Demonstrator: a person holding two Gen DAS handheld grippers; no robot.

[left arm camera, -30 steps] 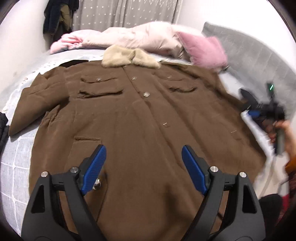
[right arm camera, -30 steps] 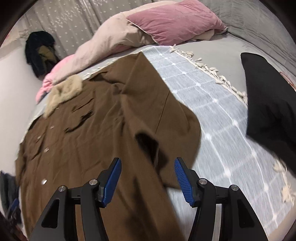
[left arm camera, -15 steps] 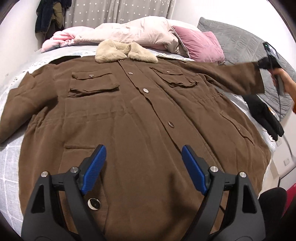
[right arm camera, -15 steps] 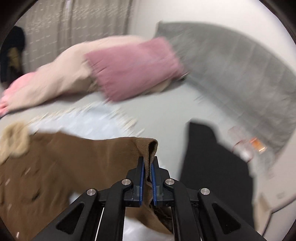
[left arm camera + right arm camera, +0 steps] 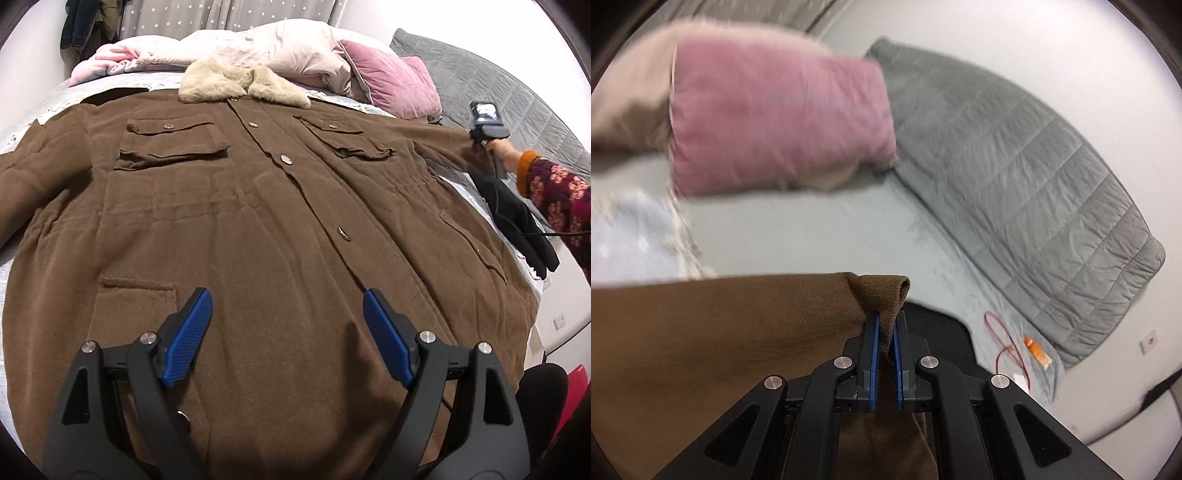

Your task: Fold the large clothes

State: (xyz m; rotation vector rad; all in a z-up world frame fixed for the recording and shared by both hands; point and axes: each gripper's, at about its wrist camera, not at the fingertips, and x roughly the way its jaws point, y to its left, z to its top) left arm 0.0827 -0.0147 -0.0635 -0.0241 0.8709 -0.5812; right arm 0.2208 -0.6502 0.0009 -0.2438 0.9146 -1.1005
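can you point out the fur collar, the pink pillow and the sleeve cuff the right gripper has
fur collar (image 5: 242, 84): left wrist view, middle of the beige fur.
pink pillow (image 5: 779, 125): right wrist view, centre of its face.
sleeve cuff (image 5: 886, 295): right wrist view, bunched brown cloth just above the shut fingers.

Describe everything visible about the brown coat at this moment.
The brown coat lies face up and buttoned, spread across the bed. It looks like thick matte woven cloth, with a beige furry collar, a row of round buttons, two flapped chest pockets and lower pockets. One sleeve lies out flat; the other sleeve is pulled out sideways, its cuff pinched in the right tongs. The left tongs hover open above the hem, not gripping it.
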